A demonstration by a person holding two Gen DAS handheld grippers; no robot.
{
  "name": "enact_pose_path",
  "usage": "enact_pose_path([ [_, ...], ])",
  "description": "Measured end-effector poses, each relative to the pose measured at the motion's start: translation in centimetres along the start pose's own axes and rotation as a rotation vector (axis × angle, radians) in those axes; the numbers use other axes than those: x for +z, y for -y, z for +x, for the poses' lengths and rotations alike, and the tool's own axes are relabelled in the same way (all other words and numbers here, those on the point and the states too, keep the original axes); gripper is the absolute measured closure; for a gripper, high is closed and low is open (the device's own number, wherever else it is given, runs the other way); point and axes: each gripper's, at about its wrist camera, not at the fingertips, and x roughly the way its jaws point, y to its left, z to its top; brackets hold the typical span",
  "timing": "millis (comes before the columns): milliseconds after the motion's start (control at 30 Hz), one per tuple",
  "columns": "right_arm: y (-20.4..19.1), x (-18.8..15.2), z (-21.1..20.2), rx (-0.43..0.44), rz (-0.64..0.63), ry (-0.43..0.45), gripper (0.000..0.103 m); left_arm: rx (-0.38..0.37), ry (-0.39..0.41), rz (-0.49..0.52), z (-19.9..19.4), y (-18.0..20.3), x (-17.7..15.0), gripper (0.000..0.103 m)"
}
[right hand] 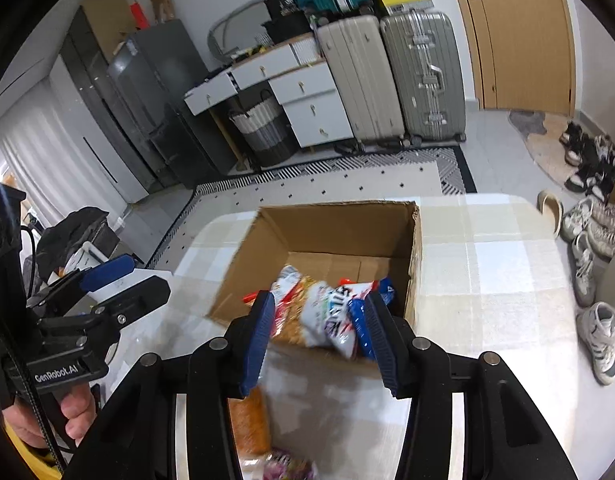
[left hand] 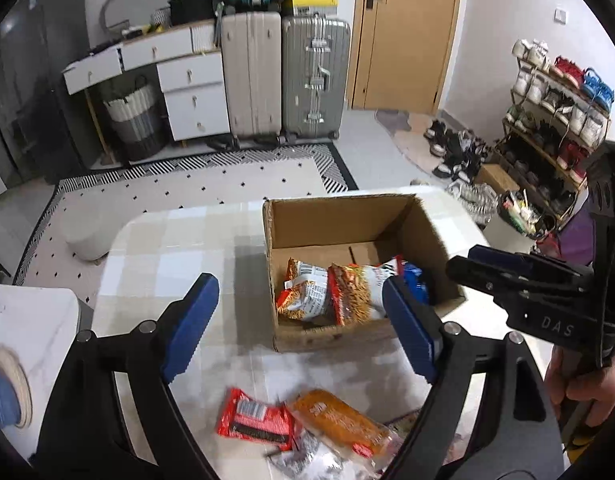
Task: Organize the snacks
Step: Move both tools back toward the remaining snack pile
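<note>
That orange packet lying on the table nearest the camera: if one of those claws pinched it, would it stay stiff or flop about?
The orange packet would likely flop: it looks like a thin, soft wrapper lying flat on the table. Its surface looks glossy, so it might slip. It is probably light, being a small single snack.

Setting: a lived-in home, entrance-side room.

Upright suitcases were stood against the wall beside a white drawer unit; a wooden door, a loaded shoe rack, a patterned rug and a table with a checked cloth were seen.
</note>
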Motion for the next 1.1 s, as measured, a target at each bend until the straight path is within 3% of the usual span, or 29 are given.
enact_pose_path([
  [100, -1.9, -0.9, -3.2, 0.010, -0.036, 0.051, 0.053, 0.000, 0.039, -0.002, -3.4, 0.3, -0.8, 0.019],
  [233, -4.3, -2.2, -7.4, 0.010, -0.075, 0.132, 0.035, 0.003, 0.106, -0.004, -8.7, 0.8, -2.5, 0.015],
  [300, -5.5, -3.2, -9.3, 0.018, -0.088, 0.166, 0.031, 0.002, 0.126, -0.001, -11.1, 1.1, -3.6, 0.014],
  [400, -7.3, -5.1, -12.1, 0.030, -0.111, 0.208, 0.030, -0.005, 0.158, -0.006, -15.1, 1.3, -5.7, 0.010],
  [467, -8.5, -6.6, -13.8, 0.028, -0.134, 0.236, 0.021, -0.005, 0.189, -0.016, -17.6, 1.2, -7.1, 0.001],
  [700, -11.9, -12.6, -19.5, 0.025, -0.208, 0.346, 0.009, -0.017, 0.281, -0.011, -25.8, 0.9, -11.6, 0.001],
  [900, -12.6, -17.9, -22.7, 0.050, -0.198, 0.386, 0.001, -0.016, 0.306, 0.010, -29.4, 1.0, -16.9, 0.001],
  [1100, -13.0, -22.8, -22.4, 0.020, -0.243, 0.380, 0.001, -0.040, 0.276, -0.009, -29.1, 0.7, -24.4, 0.001],
])
